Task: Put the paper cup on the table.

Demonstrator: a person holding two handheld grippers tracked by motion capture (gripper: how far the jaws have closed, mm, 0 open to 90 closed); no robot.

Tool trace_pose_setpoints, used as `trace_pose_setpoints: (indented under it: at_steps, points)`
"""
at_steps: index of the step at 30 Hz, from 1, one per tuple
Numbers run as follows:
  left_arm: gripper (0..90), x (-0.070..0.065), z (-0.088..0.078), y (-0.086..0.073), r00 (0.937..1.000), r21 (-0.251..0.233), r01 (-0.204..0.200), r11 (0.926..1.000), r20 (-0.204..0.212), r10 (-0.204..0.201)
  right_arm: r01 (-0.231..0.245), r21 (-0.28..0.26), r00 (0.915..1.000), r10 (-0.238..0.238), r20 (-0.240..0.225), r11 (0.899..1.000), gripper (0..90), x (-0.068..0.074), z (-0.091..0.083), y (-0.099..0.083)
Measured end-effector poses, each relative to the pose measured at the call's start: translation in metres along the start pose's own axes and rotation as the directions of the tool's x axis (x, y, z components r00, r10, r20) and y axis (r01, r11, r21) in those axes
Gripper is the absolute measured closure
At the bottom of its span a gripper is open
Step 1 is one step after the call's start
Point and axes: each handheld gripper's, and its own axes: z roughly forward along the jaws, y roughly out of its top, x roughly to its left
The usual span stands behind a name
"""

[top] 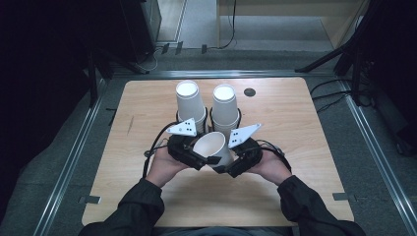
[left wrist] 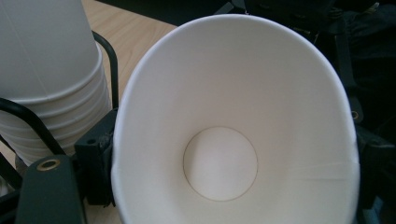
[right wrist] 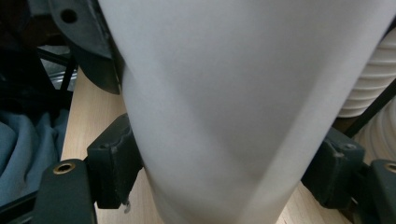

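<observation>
A single white paper cup (top: 212,146) lies tilted between both hands near the middle of the table, its mouth turned toward my left gripper (top: 202,158). In the left gripper view the cup's open mouth (left wrist: 233,116) faces the camera and both black jaws touch its rim, one on each side. My right gripper (top: 227,166) grips the cup's lower body; in the right gripper view the cup's wall (right wrist: 224,93) sits squeezed between both pads. Two upside-down stacks of white cups (top: 191,101) (top: 224,103) stand just behind the grippers.
The stacks rest in black wire holders (left wrist: 107,60) on the wooden table (top: 295,147). One stack (left wrist: 46,70) is close to the left jaw, and the other stack (right wrist: 373,79) is close to the right gripper. A small dark disc (top: 250,92) lies at the back.
</observation>
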Motion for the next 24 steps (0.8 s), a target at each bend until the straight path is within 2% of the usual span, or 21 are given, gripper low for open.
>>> trace_pose_setpoints:
  at_steps: [4, 7, 10, 13, 18, 22, 24]
  points:
    - [16.5, 0.0, -0.001, 0.001, 0.9999, 0.008, 0.006, 1.0, 0.011, -0.006, -0.009, -0.002, 1.0, 0.009, 0.0, 1.0, 22.2, 0.0, -0.001, -0.001]
    - [16.6, -0.001, -0.002, 0.001, 1.0, 0.017, -0.002, 0.9999, 0.001, 0.002, -0.016, -0.005, 0.9999, 0.016, 0.005, 1.0, 21.3, 0.002, -0.002, -0.001]
    - [16.6, 0.001, -0.003, 0.0, 1.0, 0.028, 0.005, 0.9996, 0.0, -0.005, -0.048, 0.008, 0.9985, 0.048, 0.025, 0.999, 16.7, 0.002, -0.004, -0.002]
    - [16.5, 0.003, -0.005, -0.002, 1.0, 0.048, 0.005, 0.9988, 0.0, -0.005, -0.063, 0.021, 0.9973, 0.062, 0.039, 0.998, 15.8, 0.003, -0.006, -0.005]
    - [16.5, 0.003, -0.005, -0.002, 0.9999, 0.07, -0.01, 0.9975, -0.013, 0.011, -0.076, 0.036, 0.9959, 0.074, 0.051, 0.996, 15.7, 0.003, -0.008, -0.01]
    - [16.5, 0.004, -0.005, -0.003, 0.9997, 0.085, -0.015, 0.9962, -0.017, 0.017, -0.091, 0.053, 0.9953, 0.089, 0.037, 0.994, 16.3, 0.003, -0.01, -0.012]
    - [16.5, 0.004, -0.005, -0.003, 0.9989, 0.098, -0.022, 0.995, -0.04, 0.026, -0.11, 0.064, 0.9931, 0.107, 0.049, 0.992, 16.5, 0.003, -0.013, -0.013]
